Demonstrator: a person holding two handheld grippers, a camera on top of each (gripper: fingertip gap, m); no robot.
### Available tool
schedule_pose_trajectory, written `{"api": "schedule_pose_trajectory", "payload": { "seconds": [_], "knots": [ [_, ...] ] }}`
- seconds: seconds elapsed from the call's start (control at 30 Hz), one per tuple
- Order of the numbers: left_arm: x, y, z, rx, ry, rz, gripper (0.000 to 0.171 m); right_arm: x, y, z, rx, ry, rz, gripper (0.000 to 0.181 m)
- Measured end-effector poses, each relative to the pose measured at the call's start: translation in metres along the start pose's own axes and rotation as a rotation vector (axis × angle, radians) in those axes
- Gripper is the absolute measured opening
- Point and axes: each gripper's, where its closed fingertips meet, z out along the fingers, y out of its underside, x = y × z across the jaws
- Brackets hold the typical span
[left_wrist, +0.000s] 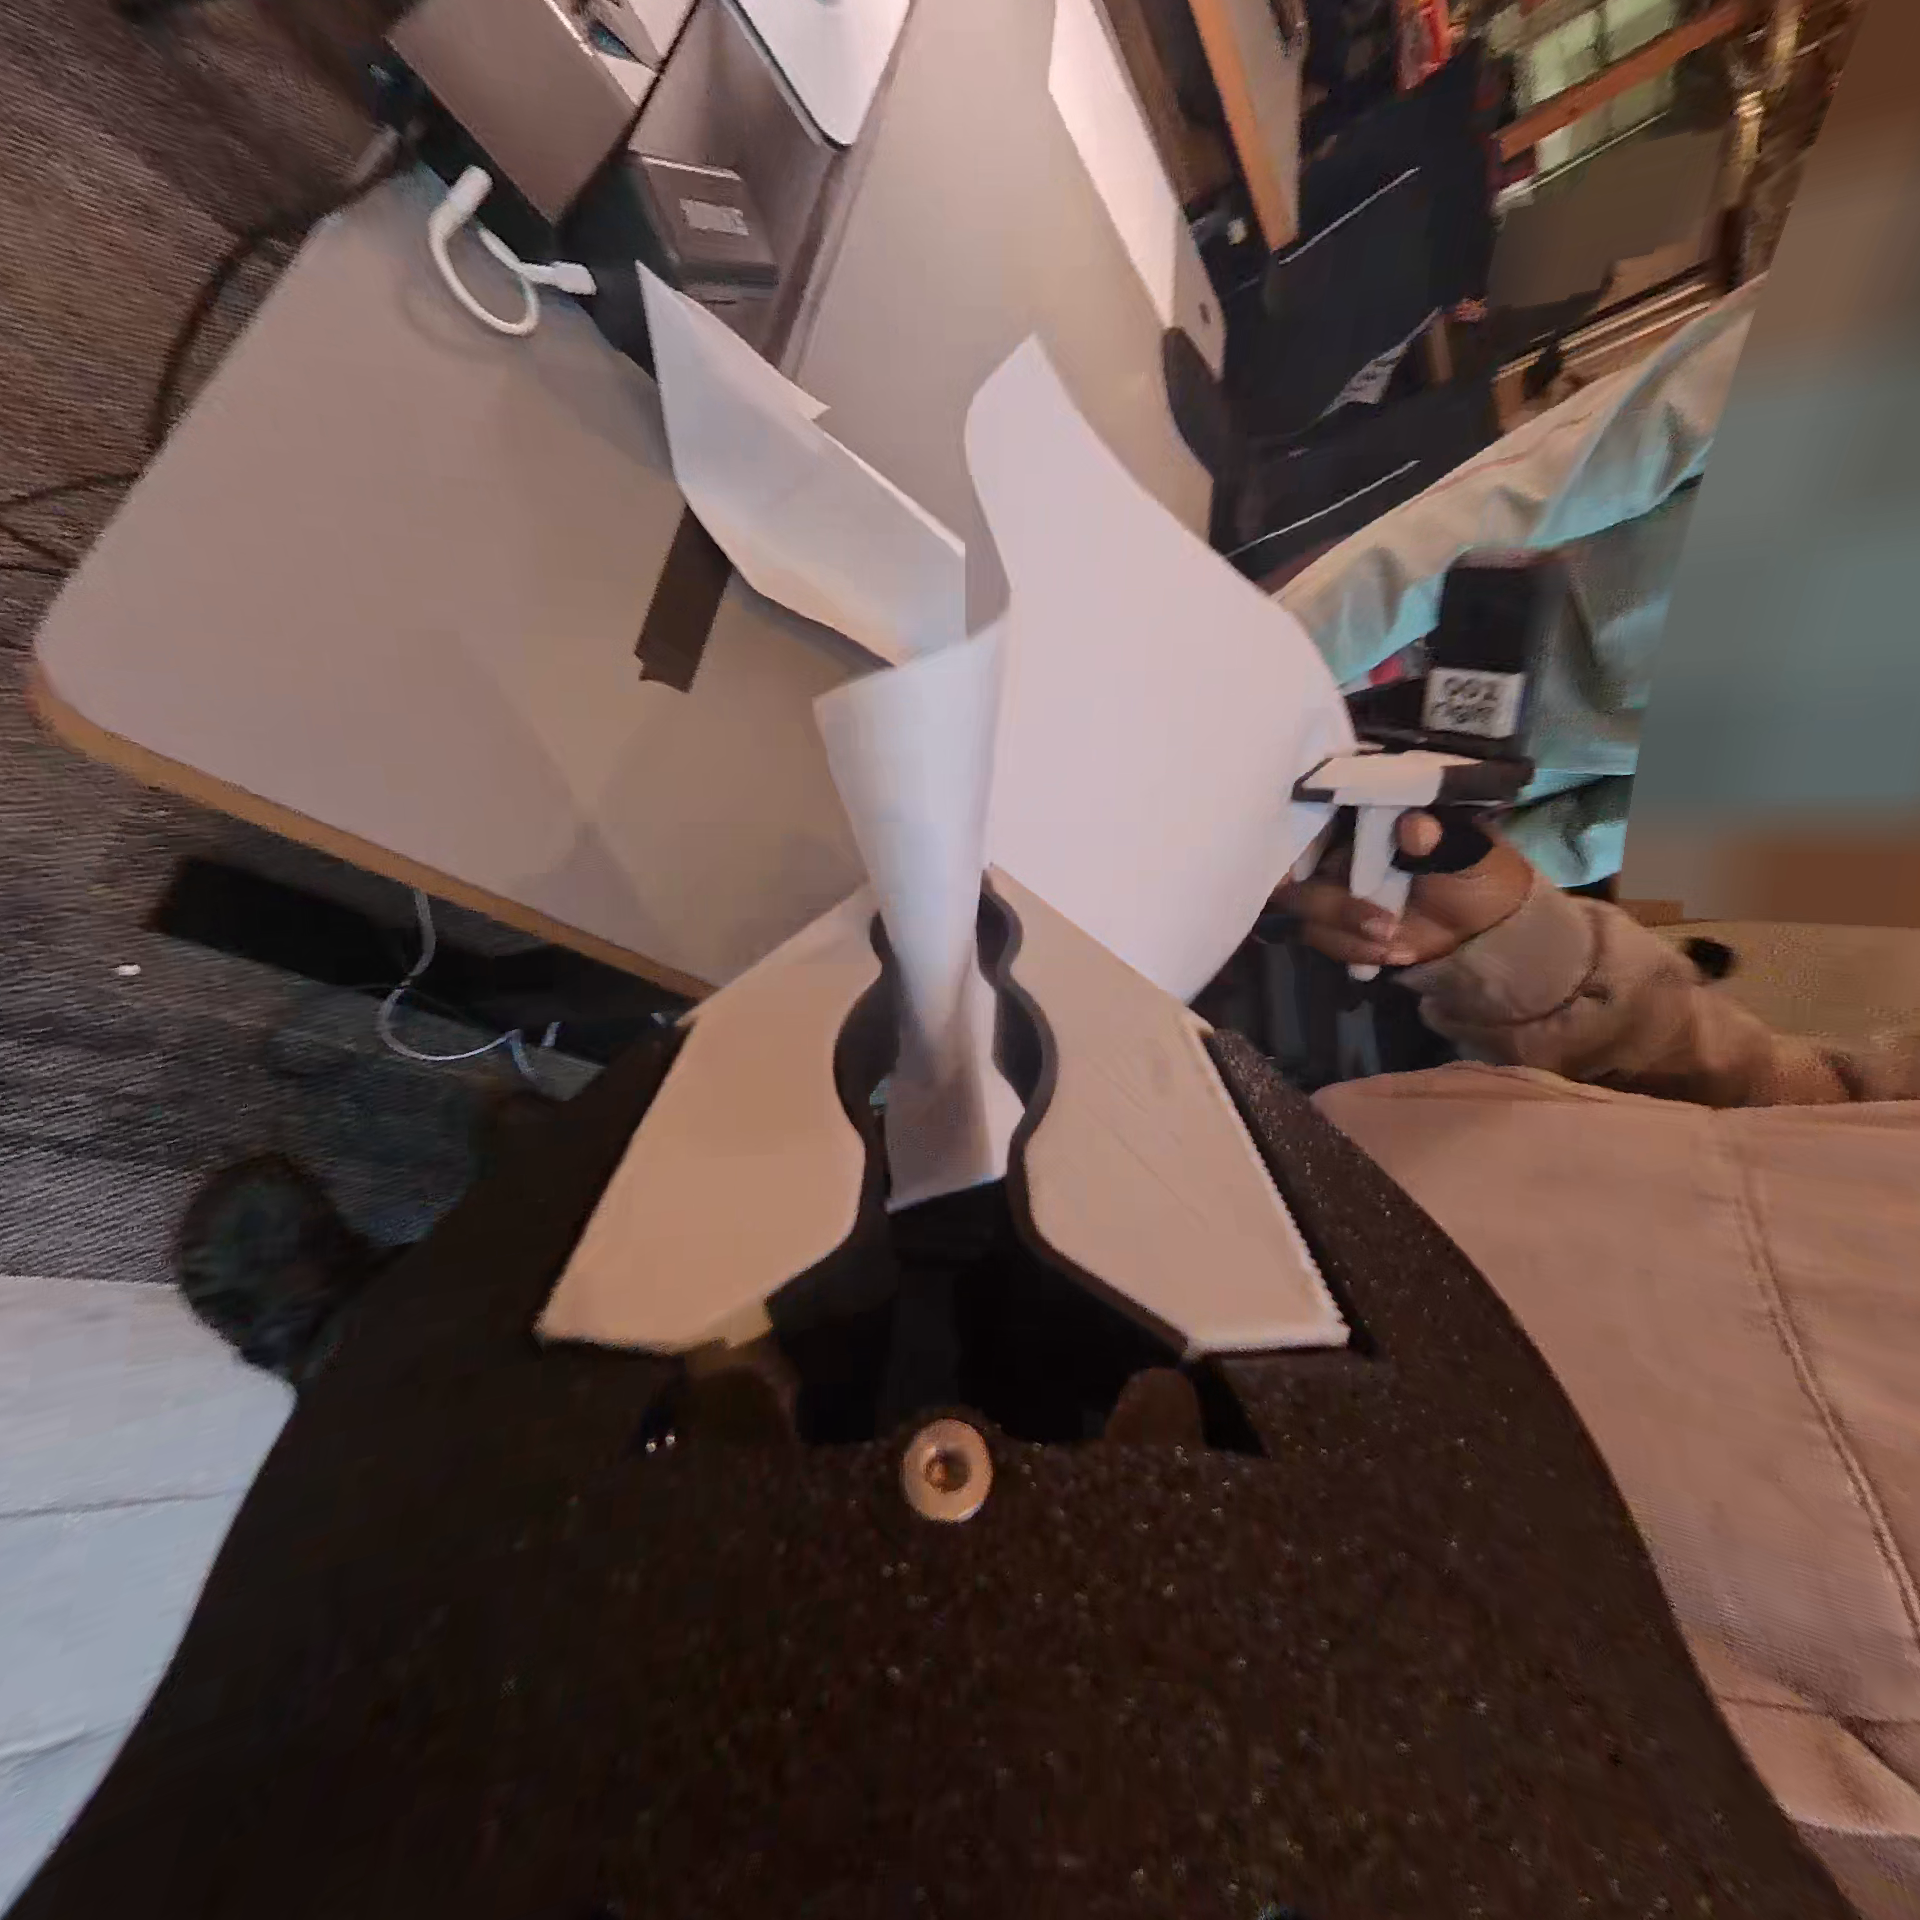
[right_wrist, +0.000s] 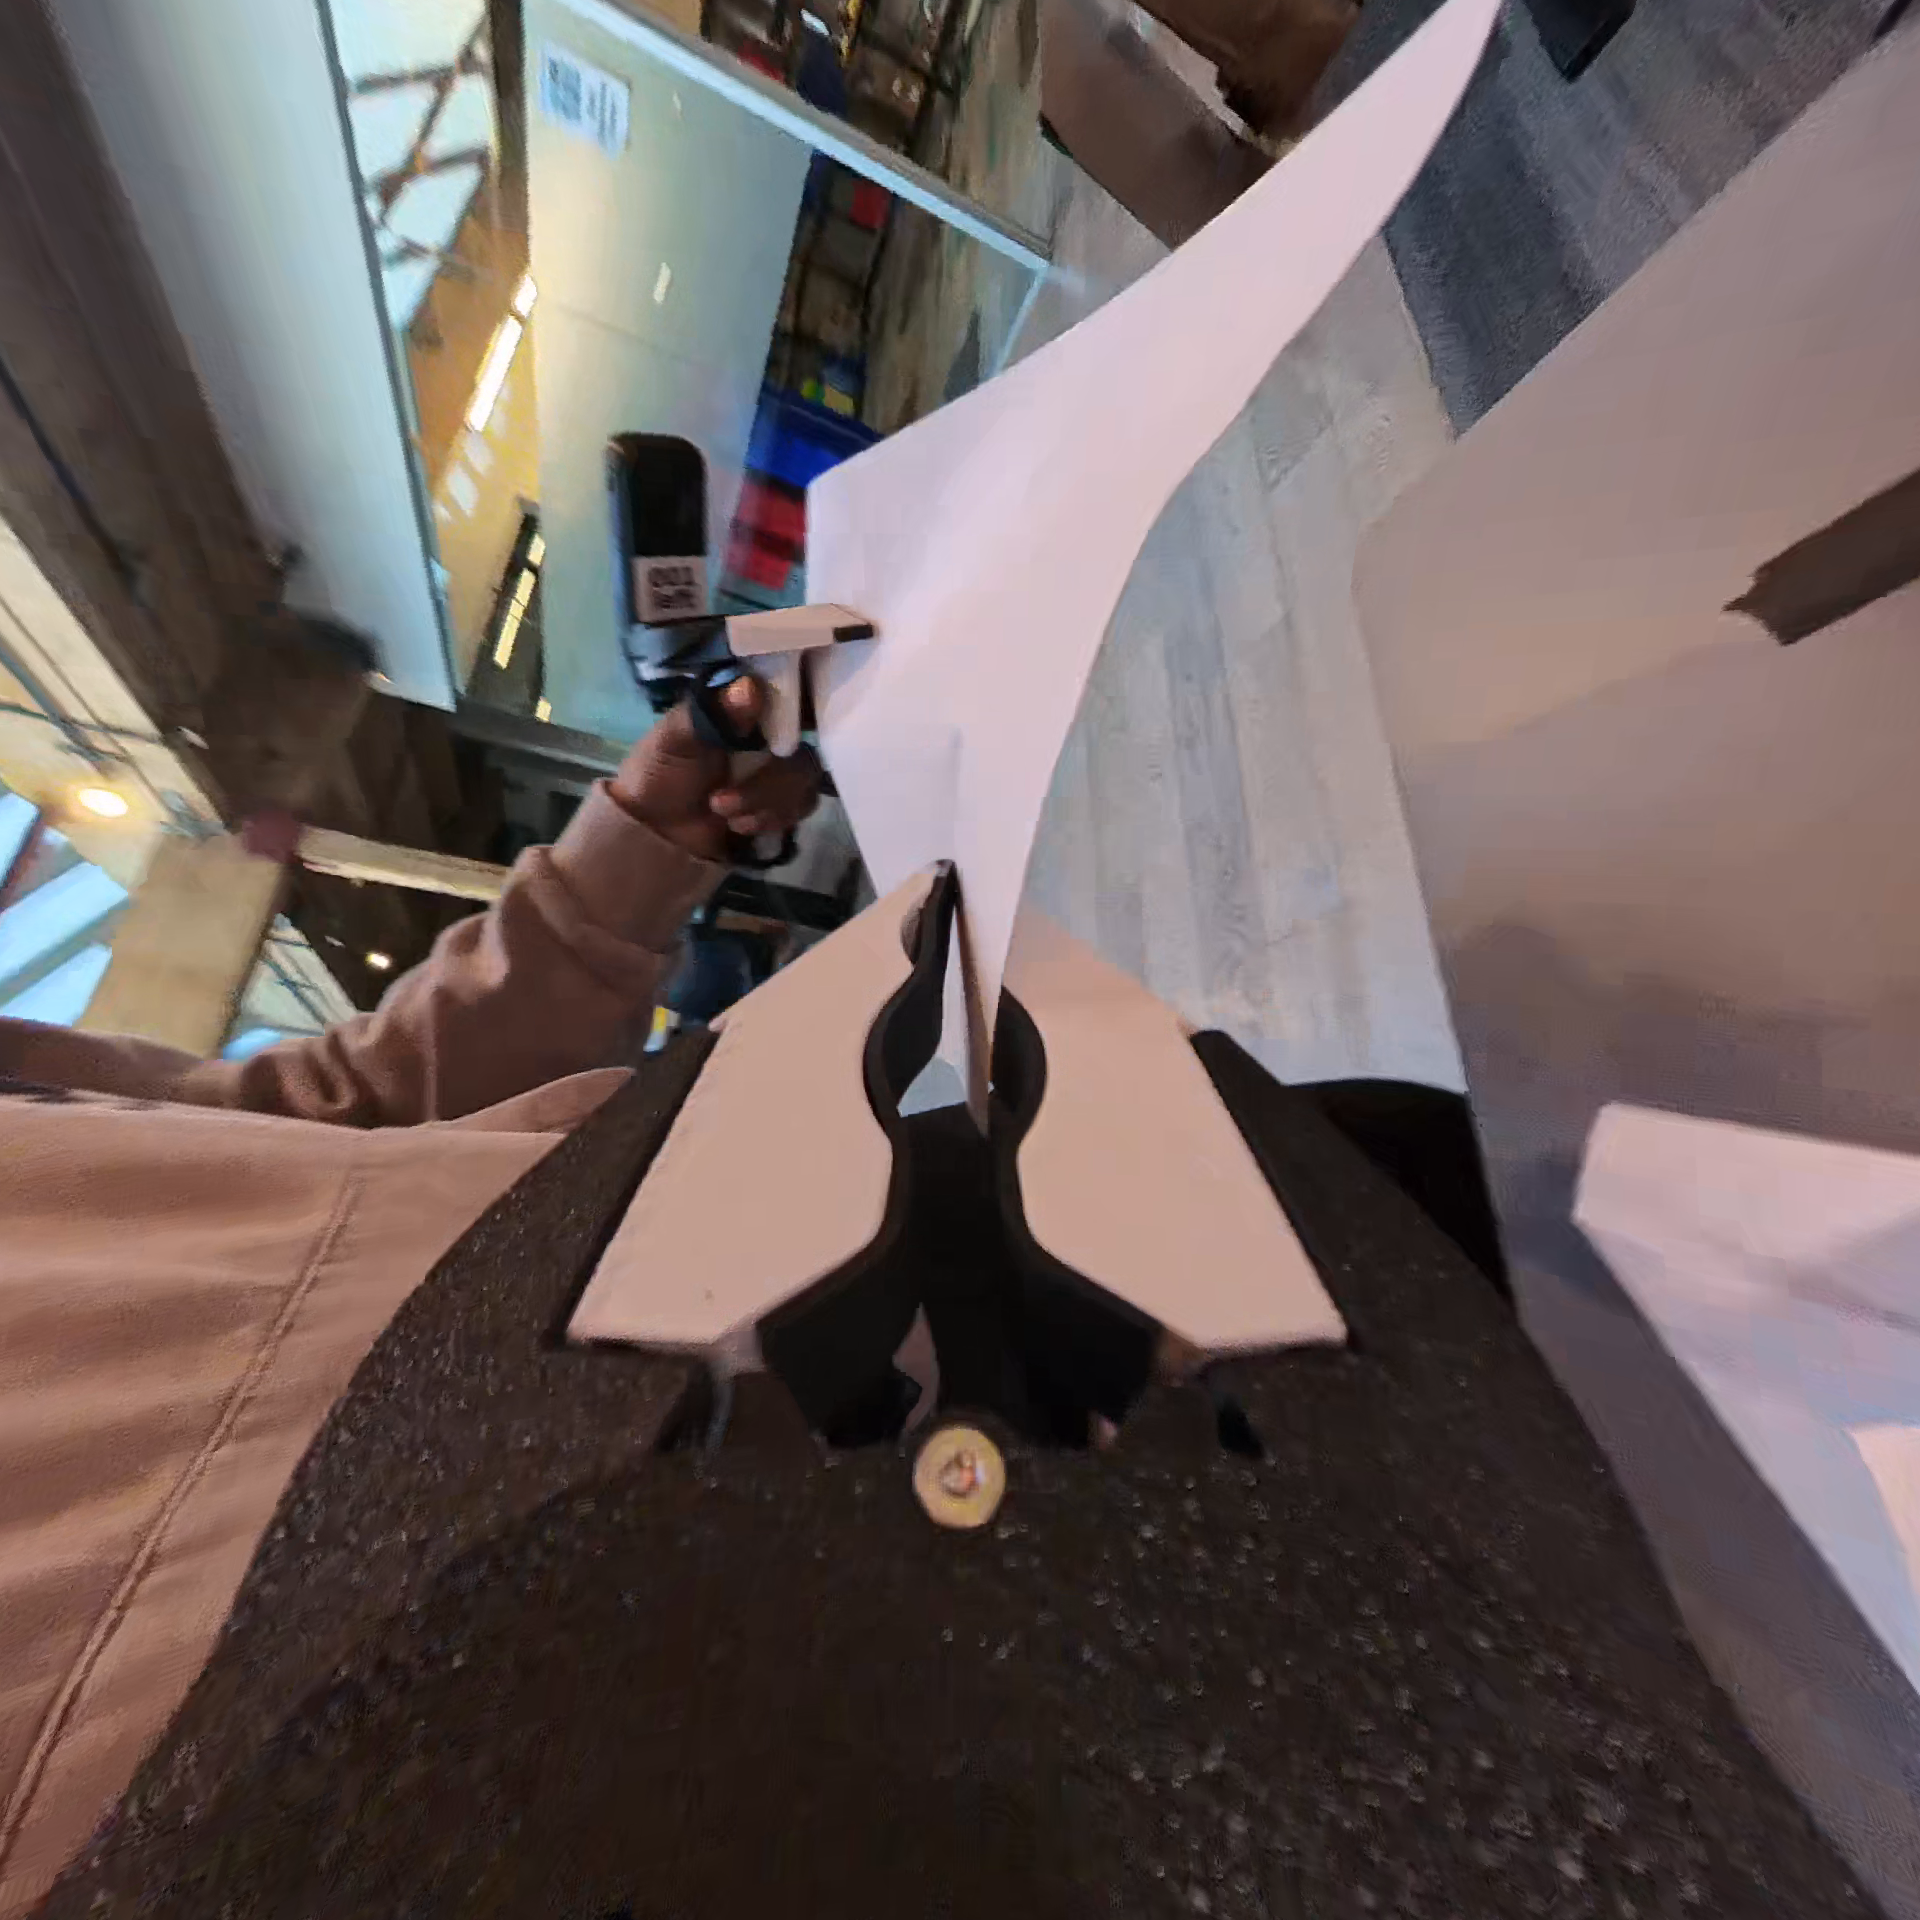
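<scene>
A white sheet of paper (left_wrist: 1122, 675) is held in the air between both grippers, curled and twisted. My left gripper (left_wrist: 935, 904) is shut on one edge of it, with the paper running up from between the white fingers (left_wrist: 748, 1132). My right gripper (right_wrist: 961, 894) is shut on the opposite edge of the paper (right_wrist: 1018, 540). Each gripper shows in the other's view, pinching the sheet: the right gripper (left_wrist: 1351, 779) in the left wrist view, the left gripper (right_wrist: 821, 634) in the right wrist view. Both are held by a hand (left_wrist: 1392, 925).
A white table (left_wrist: 364, 571) lies below and beyond the paper, with a black tape strip (left_wrist: 681, 613), a white cable (left_wrist: 488, 270) and a grey box (left_wrist: 540, 94) on it. Grey carpet (left_wrist: 104, 1039) surrounds it. A beige sleeve (right_wrist: 468, 987) reaches across. Spacing between my two grippers at the tips: around 20 centimeters.
</scene>
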Motion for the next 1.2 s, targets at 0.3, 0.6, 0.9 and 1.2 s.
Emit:
{"api": "schedule_pose_trajectory", "payload": {
  "seconds": [0.3, 0.6, 0.9, 1.2],
  "knots": [
    [-0.037, -0.042, 0.041, -0.101, 0.233, -0.071, 0.008, 0.044, 0.018, 0.014, 0.218, -0.023, 0.296, 0.000],
    [-0.123, -0.080, 0.045, -0.348, 0.124, 0.109, 0.005, 0.093, 0.035, 0.093, 0.264, 0.267, 0.336, 0.003],
    [-0.177, -0.088, 0.059, -0.386, 0.125, 0.037, 0.004, 0.106, 0.037, 0.099, 0.315, 0.382, 0.317, 0.012],
    [-0.213, -0.059, 0.124, -0.526, 0.112, 0.009, 0.005, 0.120, 0.037, 0.050, 0.301, 0.688, 0.184, 0.029]
  ]
}}
